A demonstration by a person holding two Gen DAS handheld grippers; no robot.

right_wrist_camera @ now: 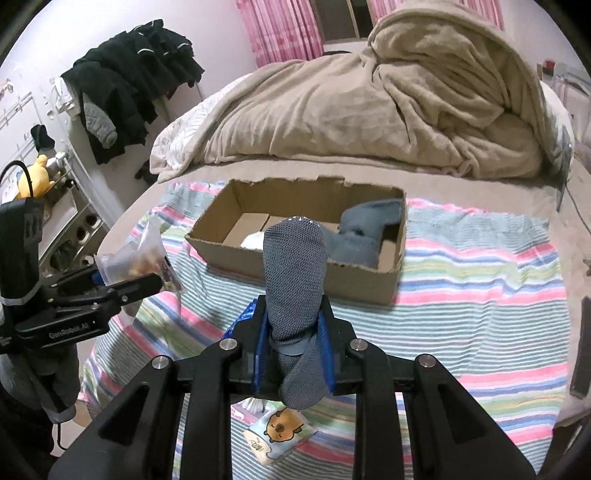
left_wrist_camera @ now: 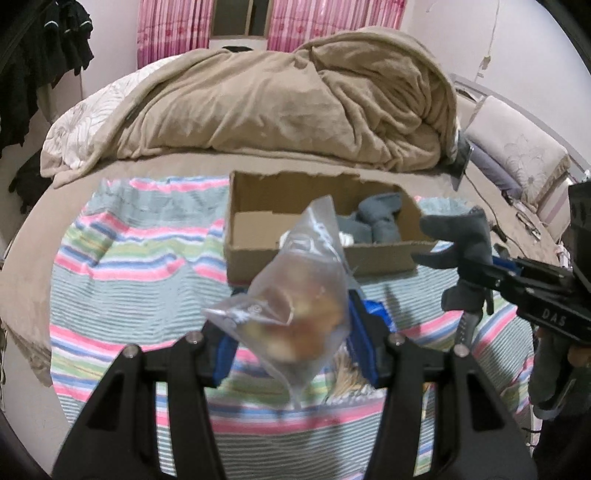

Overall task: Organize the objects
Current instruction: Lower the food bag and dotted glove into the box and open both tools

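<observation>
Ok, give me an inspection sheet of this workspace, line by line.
Surface: striped multicolour towel spread on a bed with a beige sheet.
Job's things: open brown cardboard box on the towel, holding a folded blue-grey cloth and something small and white; clear plastic snack bag; grey knitted sock.
Clutter: small packet with a cartoon animal print on the towel.
Grippers: left gripper shut on the bag; right gripper shut on the sock; both held above the towel in front of the box.
Cables: thin dark cable on the bed's far right.
Surroundings: heaped beige blanket, pink curtains, hanging black clothes.
</observation>
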